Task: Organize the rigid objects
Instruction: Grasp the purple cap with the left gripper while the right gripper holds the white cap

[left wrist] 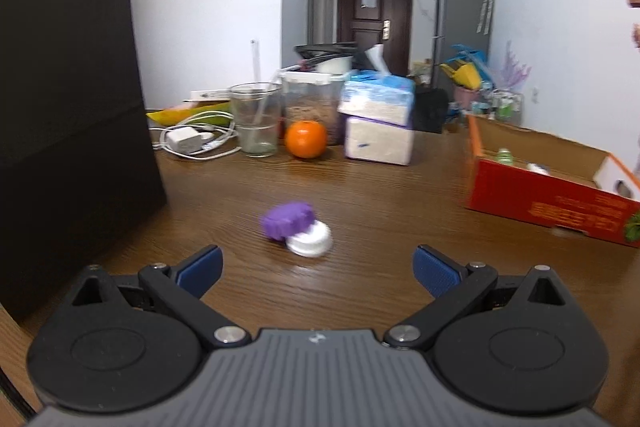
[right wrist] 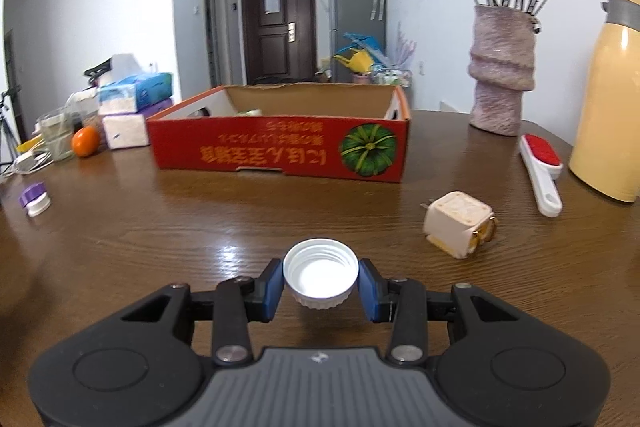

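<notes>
— Blue pads of the right gripper (right wrist: 320, 285) pinch a white cap (right wrist: 320, 273), hollow side up, just above the table (right wrist: 160, 247)?
— Yes, tilted downward toward the red box (right wrist: 280, 151). The left gripper (left wrist: 318, 269) gapes wide, empty, facing a purple piece (left wrist: 286, 221) touching another white cap (left wrist: 310, 241).

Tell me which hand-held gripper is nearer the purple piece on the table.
Left. The left hand-held gripper is open just short of the purple piece; the right hand-held gripper, shut on a white cap, is far off.
</notes>
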